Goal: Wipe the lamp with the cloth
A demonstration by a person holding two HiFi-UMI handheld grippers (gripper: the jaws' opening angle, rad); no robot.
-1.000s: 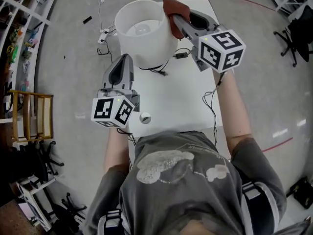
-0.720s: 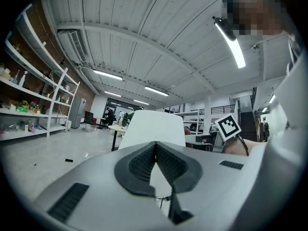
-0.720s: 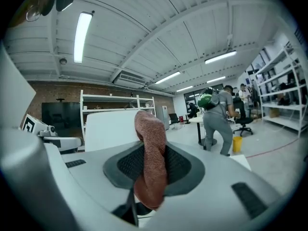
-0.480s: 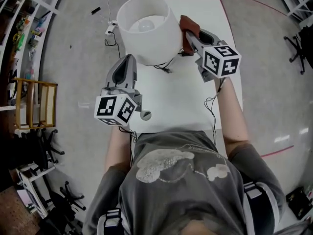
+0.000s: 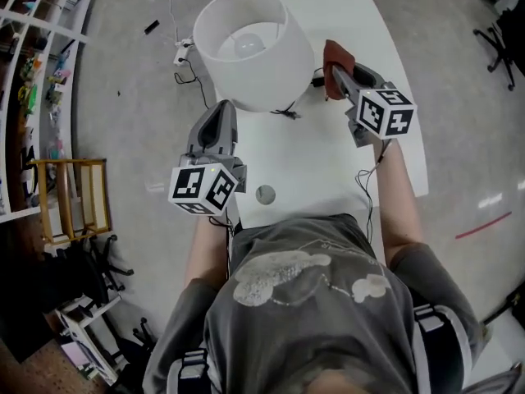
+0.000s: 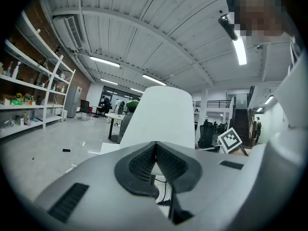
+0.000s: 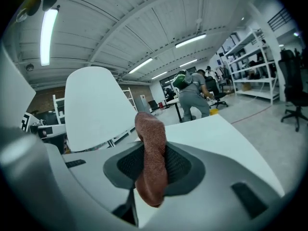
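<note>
**Right claw pinches the cloth beside the lamp; left claw shut and empty**

The right claw (image 7: pixel 150 154) is pressed onto a rust-brown, nubbly woven cloth (image 7: pixel 151 150). The fabric stands up as a folded strip between the dark ribbed pads, with its rounded top above the jaw tips and its lower end hanging below them. In the head view this right claw (image 5: pixel 335 75) holds the cloth (image 5: pixel 332 56) just to the right of the lamp, a white drum-shaped shade with smooth matte walls (image 5: pixel 254 48). A sliver of the white table (image 5: pixel 328 162) shows between cloth and shade. From the right gripper view the shade (image 7: pixel 96 105) rises as a pale rounded slab left of the cloth.

The left claw (image 6: pixel 155 147) has its jaws closed against each other, with the cross-hatched pads meeting in a thin line and nothing between them. It points at the shade (image 6: pixel 159 114) from near it. In the head view the left claw (image 5: pixel 222 112) sits just below the shade's lower rim.

A bulb (image 5: pixel 246 46) shows inside the open top of the shade. A thin black cable (image 5: pixel 287 112) trails from under it across the table. A small round grey object (image 5: pixel 265 194) lies near the table's front edge.
</note>
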